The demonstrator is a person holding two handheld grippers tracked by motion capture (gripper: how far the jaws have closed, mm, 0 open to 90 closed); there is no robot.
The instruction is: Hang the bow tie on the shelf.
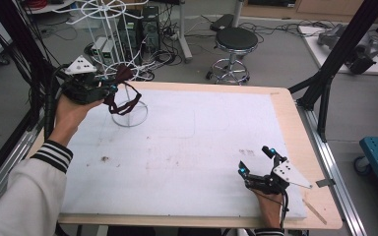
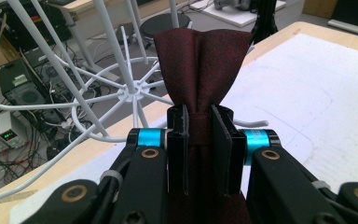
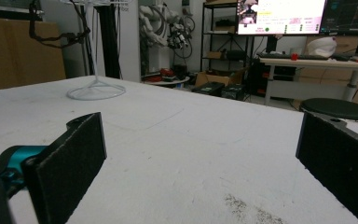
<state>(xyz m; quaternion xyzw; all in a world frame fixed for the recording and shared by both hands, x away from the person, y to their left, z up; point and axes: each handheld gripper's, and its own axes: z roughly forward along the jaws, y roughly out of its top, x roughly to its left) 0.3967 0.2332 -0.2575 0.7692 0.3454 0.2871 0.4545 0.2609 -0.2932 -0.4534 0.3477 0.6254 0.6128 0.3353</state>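
1. High view, nearest to the person: the right gripper (image 1: 257, 162) rests low on the white mat (image 1: 187, 162), far from the rack (image 1: 123, 59), and its jaws stand wide apart with nothing between them.
2. The right gripper view agrees: two black pads (image 3: 70, 163) are spread over the bare mat, and the rack base (image 3: 95, 91) is seen well beyond them.
3. Farther away, the left gripper (image 1: 109, 88) is lifted just beside the rack, at the mat's far left corner.
4. Its jaws are pressed together on a dark red bow tie (image 2: 200, 65); the grip sits at the narrow middle of the tie, and the cloth fans out above the pads.
5. A thin dark strap (image 1: 128, 101) hangs from the tie in a loop, in front of the rack's pole and above its ring base.
6. The tie looks light and soft, so I judge it will fold and swing easily; it is not fragile, but the smooth cloth may slip.
7. The middle knot seems the best place to hold, because it is the firmest part.
8. The loose strap could catch on a white rack arm (image 2: 98, 74), which is close behind the tie.
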